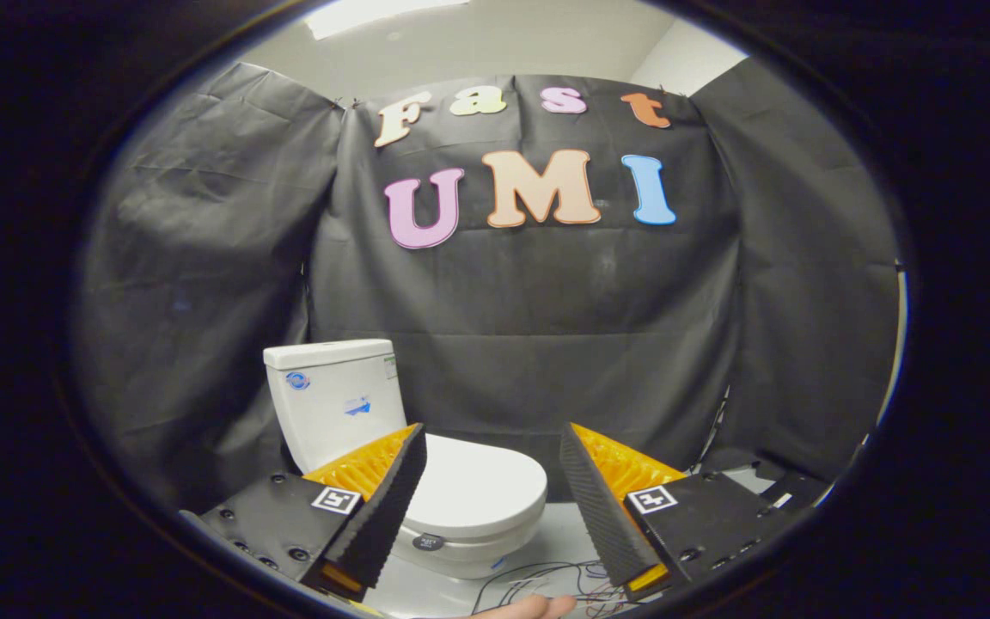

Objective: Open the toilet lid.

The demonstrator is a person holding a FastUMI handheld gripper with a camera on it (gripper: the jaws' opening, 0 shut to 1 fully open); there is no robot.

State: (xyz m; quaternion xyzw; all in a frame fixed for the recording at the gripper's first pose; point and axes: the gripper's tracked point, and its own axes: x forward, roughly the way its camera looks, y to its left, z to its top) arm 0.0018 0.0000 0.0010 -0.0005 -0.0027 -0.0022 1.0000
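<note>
A white toilet stands against the booth's black cloth wall, its tank upright at the back. The lid lies flat and closed over the bowl, just ahead of my fingers and partly behind the left one. My gripper is open, the two fingers spread wide with nothing between them. The left finger overlaps the lid's left side in the view; the right finger stands clear to the right of the bowl. Whether the left finger touches the lid I cannot tell.
Thin loose wires lie on the pale floor in front of the bowl. A fingertip of a person's hand shows below them. Black cloth hangs on all sides of the booth.
</note>
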